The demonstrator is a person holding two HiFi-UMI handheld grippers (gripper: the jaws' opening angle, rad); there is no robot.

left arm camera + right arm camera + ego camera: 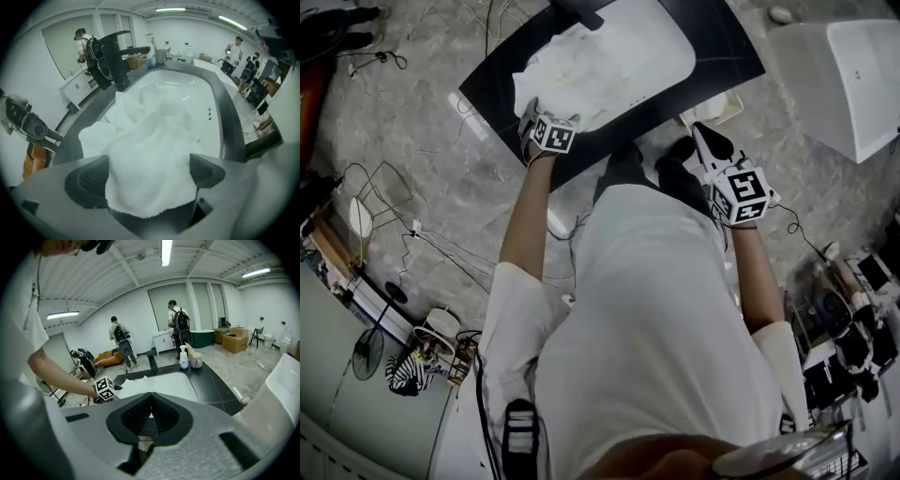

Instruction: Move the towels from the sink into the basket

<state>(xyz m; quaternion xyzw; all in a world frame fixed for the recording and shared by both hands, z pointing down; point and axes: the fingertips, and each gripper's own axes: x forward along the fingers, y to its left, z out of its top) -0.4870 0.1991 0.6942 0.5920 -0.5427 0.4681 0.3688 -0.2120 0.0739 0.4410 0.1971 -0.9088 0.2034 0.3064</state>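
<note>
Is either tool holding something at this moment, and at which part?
Nothing is held. The left tool stands open around a towel; the right tool is shut, empty.

Lab-like workshop — loose floor cables (pixel 382 58), cardboard boxes (pixel 236 341), ceiling strip lights (pixel 165 251)

a black rectangular countertop (pixel 731 47) on a grey marble floor (pixel 441 169) holds a white oval sink (pixel 670 56), rumpled white towels (pixel 581 70) heaped at its left end; a black faucet (pixel 117 56), white spray bottle (pixel 183 357) and pale mug (pixel 196 359) stand along the countertop's far edge.
</note>
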